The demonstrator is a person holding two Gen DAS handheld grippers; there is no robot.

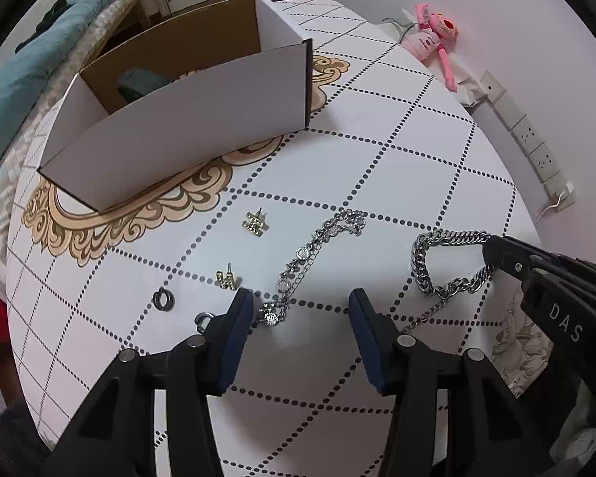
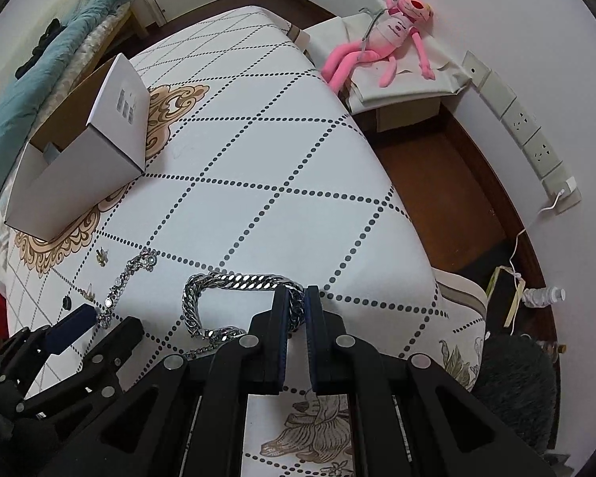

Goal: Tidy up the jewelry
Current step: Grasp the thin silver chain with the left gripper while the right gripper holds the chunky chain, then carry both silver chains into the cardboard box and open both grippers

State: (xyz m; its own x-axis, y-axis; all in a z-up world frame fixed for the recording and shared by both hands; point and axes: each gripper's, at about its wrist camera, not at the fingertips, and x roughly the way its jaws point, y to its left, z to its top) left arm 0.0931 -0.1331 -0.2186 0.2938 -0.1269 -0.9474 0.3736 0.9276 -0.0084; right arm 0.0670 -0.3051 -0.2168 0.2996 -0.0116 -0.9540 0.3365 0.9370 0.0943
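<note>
A thick silver curb chain [image 2: 234, 282] lies on the white dotted tablecloth; my right gripper [image 2: 297, 298] is shut on its right end, as the left wrist view [image 1: 449, 262] also shows. My left gripper [image 1: 301, 306] is open, its fingers either side of the near end of a thin crystal-disc chain [image 1: 310, 254]. Two gold earrings [image 1: 255, 224] [image 1: 227, 279] and a small black ring [image 1: 163, 298] lie left of that chain. An open white cardboard box [image 1: 186, 119] stands at the back left.
A small metal clasp [image 1: 203, 320] lies by my left finger. A pink plush toy [image 2: 389, 35] lies on a side box beyond the table. Wall sockets [image 2: 528, 135] and a cable run along the right. The table edge [image 2: 417, 246] drops off to the right.
</note>
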